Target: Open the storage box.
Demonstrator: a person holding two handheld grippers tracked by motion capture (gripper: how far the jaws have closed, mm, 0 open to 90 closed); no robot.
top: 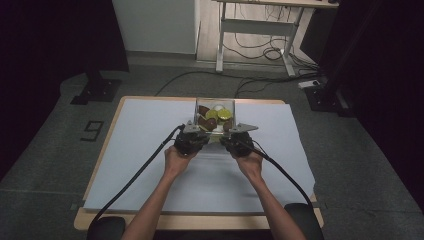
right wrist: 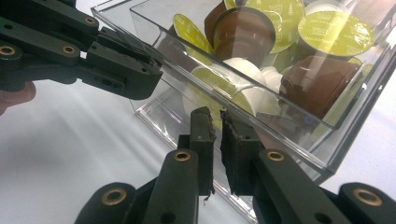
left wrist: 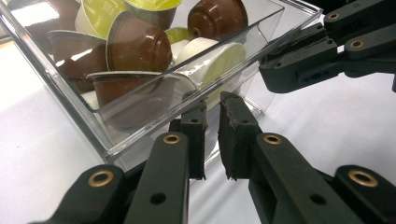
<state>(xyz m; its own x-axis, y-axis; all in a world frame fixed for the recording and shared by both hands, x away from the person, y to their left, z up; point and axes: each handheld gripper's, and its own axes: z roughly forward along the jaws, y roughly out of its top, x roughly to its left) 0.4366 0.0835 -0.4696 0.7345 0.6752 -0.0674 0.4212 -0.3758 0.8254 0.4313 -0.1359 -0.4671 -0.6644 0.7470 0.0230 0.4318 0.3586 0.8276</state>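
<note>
box: clear box point(top: 215, 116) of coffee pods point(left wrist: 140, 46) at table's point(top: 140, 150) far middle | grip: left gripper point(left wrist: 212, 116) and right gripper point(right wrist: 215, 122) each clamped on its near wall | risk: thin wall may slip, box tilts, pods spill

right gripper point(right wrist: 218, 122): jaws pinch the near wall of the clear box point(right wrist: 154, 28) | box: full of brown, yellow and white cups point(right wrist: 243, 32) | left gripper point(right wrist: 140, 77): jaws on the same wall, just beside | under it: white sheet point(right wrist: 70, 140)
</note>
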